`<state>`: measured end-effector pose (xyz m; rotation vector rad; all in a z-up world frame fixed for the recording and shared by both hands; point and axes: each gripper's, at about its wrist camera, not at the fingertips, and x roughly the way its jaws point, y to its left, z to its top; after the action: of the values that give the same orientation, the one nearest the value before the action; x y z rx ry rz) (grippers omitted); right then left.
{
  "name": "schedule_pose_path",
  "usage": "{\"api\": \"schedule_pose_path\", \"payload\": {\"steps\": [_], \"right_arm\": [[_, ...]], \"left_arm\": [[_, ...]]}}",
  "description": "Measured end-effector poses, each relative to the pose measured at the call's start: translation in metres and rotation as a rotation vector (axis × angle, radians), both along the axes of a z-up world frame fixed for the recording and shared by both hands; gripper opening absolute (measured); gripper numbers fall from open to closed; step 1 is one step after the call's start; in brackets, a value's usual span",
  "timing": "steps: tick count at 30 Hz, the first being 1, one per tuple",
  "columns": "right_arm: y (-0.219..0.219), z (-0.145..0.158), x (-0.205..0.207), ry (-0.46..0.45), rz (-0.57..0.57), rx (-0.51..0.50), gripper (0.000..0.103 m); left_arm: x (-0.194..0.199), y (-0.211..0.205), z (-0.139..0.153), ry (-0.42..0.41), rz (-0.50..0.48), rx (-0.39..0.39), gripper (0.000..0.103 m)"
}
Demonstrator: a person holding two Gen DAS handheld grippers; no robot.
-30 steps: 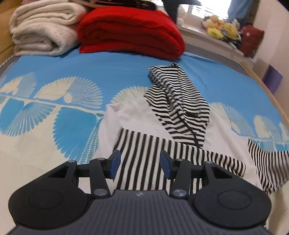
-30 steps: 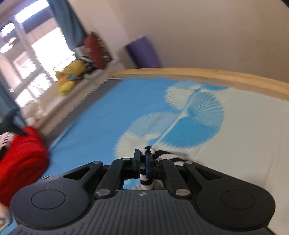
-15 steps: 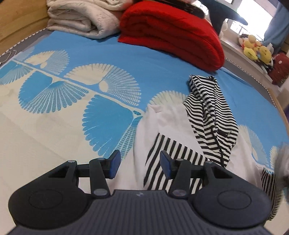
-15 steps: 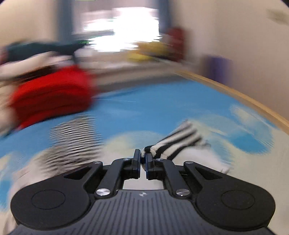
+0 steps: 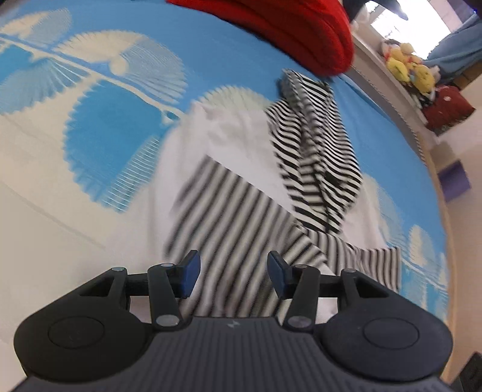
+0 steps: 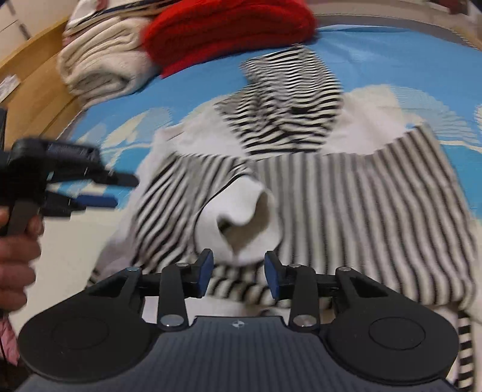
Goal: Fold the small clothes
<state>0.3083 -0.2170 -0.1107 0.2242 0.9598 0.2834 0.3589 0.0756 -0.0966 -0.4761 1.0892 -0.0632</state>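
I see the striped garment spread on the blue-and-white bedsheet, white with black stripes, its striped hood lying toward the far end near the folded red blanket. In my right wrist view a white sleeve cuff sits bunched on the striped body, just ahead of my fingers. My right gripper has its jaws opening; striped cloth shows in the gap beneath them, but the blue pads press on nothing, so that claw is released. My left gripper hangs over the striped part of the garment with its jaws apart, also released, with no cloth pinched between the pads. From the right side I can see that same left gripper out over the garment's edge, with a hand around its handle. A folded cream blanket lies beside the red one. Yellow plush toys sit on the far ledge. I can read no brand, label or writing anywhere; the small mark on each gripper body is too small to make out.
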Motion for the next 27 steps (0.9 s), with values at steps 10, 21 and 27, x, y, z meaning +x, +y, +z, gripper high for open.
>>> {"api": "schedule_pose_path", "payload": {"steps": [10, 21, 27], "right_arm": [[-0.054, 0.0, 0.018, 0.003, -0.241, -0.007, 0.046], [-0.103, -0.034, 0.02, 0.201, -0.423, -0.101, 0.046], [-0.102, -0.033, 0.02, 0.209, -0.423, -0.112, 0.046]], "left_arm": [[-0.009, -0.098, 0.0, -0.114, -0.355, 0.138, 0.054], [-0.033, -0.145, -0.022, -0.157, -0.501, 0.485, 0.016], [-0.013, -0.039, 0.027, -0.105, -0.208, 0.253, 0.021]]}}
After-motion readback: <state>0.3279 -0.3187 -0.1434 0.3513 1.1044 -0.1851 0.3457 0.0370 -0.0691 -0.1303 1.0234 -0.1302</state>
